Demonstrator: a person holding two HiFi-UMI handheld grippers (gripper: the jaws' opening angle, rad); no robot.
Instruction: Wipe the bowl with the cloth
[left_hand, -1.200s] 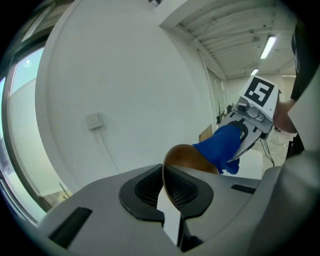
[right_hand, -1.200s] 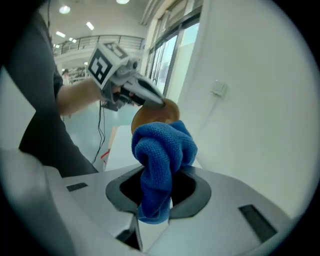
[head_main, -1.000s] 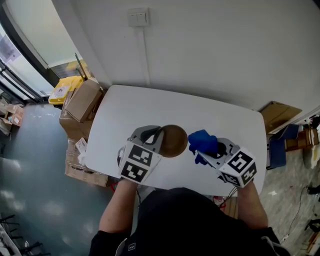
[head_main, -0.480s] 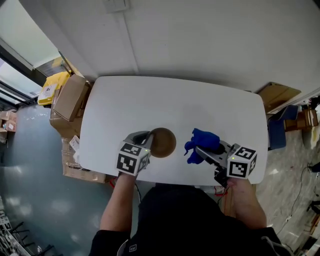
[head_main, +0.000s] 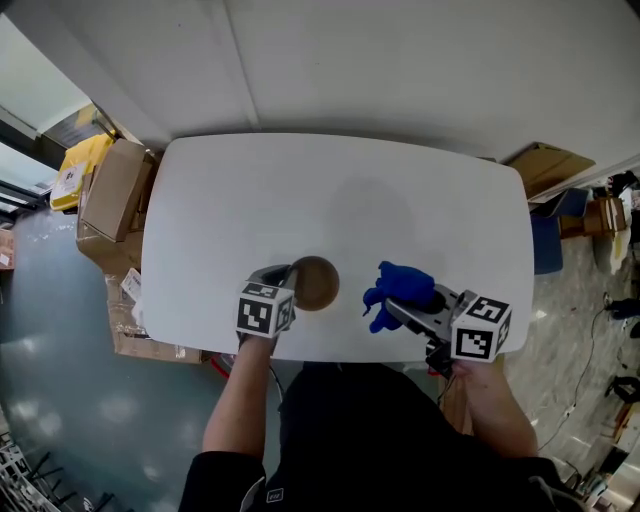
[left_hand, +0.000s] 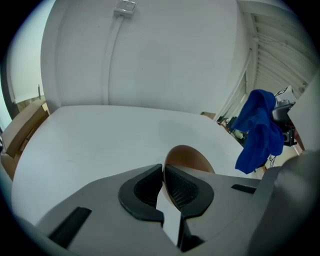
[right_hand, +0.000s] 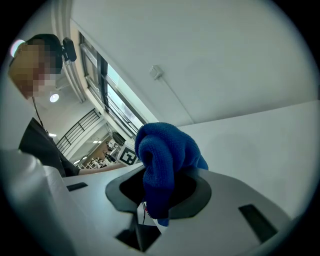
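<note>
At the lower middle of the head view, the left gripper (head_main: 290, 283) is pinched almost closed on the left rim of the brown bowl (head_main: 318, 283). The bowl is over the near edge of the white table (head_main: 330, 190); whether it rests on it I cannot tell. Just right of it, the right gripper (head_main: 398, 306) clamps a bunched blue cloth (head_main: 402, 284), which is near the bowl but apart from it. Farther off, at the left edge, cardboard boxes (head_main: 110, 190) stand beside the table.
</note>
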